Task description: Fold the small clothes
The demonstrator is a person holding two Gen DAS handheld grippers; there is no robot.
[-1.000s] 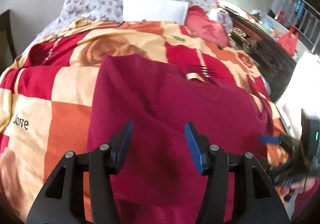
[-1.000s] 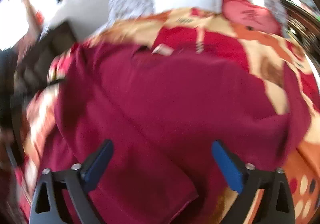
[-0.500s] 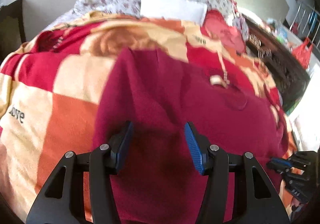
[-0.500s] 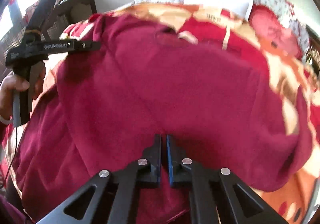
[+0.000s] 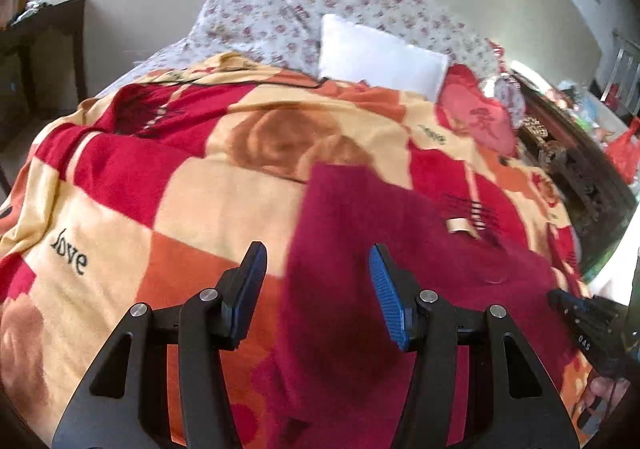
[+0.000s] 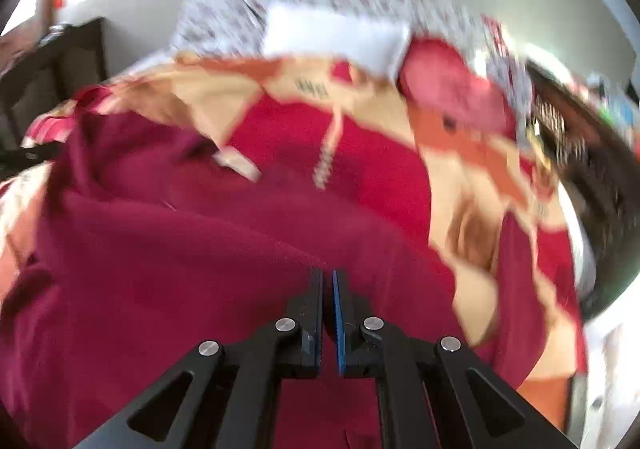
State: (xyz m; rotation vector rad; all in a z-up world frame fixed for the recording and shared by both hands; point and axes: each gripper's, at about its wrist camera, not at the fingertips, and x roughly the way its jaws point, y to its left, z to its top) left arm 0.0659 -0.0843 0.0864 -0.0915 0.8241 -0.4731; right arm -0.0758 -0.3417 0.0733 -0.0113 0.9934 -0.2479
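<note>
Whereas the right gripper (image 6: 327,277) stood wide above the garment 1 second earlier, its fingers (image 6: 340,313) are now brought together on a raised ridge of the maroon garment (image 6: 168,269). Only a thin slit remains between the blue pads, and the cloth is seen bunched up against their tips. Whether the fabric is truly pinched between the pads is blurred in the right wrist view; a grip on a fold is judged probable, because the cloth rises to meet the tips.

The left gripper (image 5: 316,281) has been carried toward the garment's left edge. Its fingers (image 5: 386,301) are held at a medium spread, unchanged over the last second, and nothing is clamped. 1 finger hangs over the orange check of the blanket (image 5: 200,209); the other hangs over the garment (image 5: 400,249).

The garment lies spread on the blanket, on the bed, well short of the white pillow (image 5: 380,53) and the floral pillows (image 5: 280,9) behind it. A pale neck label (image 5: 460,225) marks the end of the garment nearest the white pillow.

For the task, 1 side is judged taken in hand while the other is still free. No fold is seen completed. A matching grasp by the left gripper on the edge beneath it is judged the requirement before the cloth can be lifted evenly. If only 1 layer is caught by the right fingers, the fold may slip.
</note>
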